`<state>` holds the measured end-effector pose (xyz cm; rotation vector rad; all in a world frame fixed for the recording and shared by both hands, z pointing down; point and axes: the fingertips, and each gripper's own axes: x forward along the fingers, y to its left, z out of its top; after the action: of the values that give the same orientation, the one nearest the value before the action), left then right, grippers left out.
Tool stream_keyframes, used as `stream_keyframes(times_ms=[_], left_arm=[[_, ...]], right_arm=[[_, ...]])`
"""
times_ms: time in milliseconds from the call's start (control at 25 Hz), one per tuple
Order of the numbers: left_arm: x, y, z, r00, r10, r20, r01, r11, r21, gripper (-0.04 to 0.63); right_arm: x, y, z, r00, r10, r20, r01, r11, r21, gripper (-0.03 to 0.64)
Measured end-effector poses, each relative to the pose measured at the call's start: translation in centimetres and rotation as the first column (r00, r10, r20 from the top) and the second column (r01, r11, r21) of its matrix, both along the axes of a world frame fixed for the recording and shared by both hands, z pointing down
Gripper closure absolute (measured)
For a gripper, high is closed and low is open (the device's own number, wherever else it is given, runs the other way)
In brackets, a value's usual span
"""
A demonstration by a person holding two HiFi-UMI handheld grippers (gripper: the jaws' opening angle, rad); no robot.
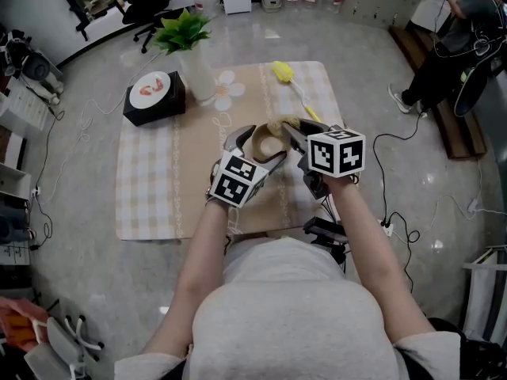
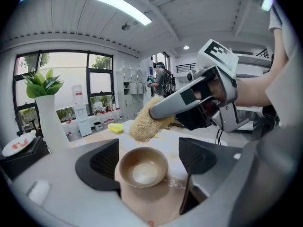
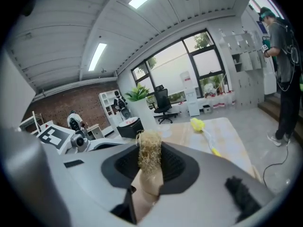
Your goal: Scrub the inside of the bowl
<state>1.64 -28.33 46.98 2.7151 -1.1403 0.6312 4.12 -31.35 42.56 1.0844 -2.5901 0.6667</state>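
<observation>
Checked tablecloth [image 1: 158,180] lies below. Wide jaws of the left gripper [image 2: 148,155] sit either side of the brown bowl [image 2: 142,172], not squeezing it. Tight jaws of the right gripper [image 3: 150,167] pinch a scratchy sponge [image 3: 149,148] nearby.

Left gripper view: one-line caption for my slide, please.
Beige bowl sits between the left gripper's spread jaws; the right gripper holds a loofah scrubber just beyond it.

The bowl [image 2: 143,167] sits between the left gripper's [image 2: 150,161] parted jaws; just beyond, the right gripper [image 2: 156,111] clamps a loofah [image 2: 141,126].
</observation>
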Motion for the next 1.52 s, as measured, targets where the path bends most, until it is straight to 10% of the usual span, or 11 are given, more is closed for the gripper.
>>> stream_keyframes(times_ms=[800,1520], left_arm=[[-2.5,0.3,-6.5,0.979,-0.176,-0.103,0.195,0.955,0.222,0.588],[-2.2,0.9,-7.8,0.973,-0.189,-0.129,0.219,0.933,0.285,0.589]], right_arm=[[-0.7,2.6,-4.7,0.995,0.1,-0.015,-0.085,0.907,0.413,0.514],[-1.2,4.6,-5.0,0.989,0.136,-0.05,-0.089,0.843,0.531,0.514]])
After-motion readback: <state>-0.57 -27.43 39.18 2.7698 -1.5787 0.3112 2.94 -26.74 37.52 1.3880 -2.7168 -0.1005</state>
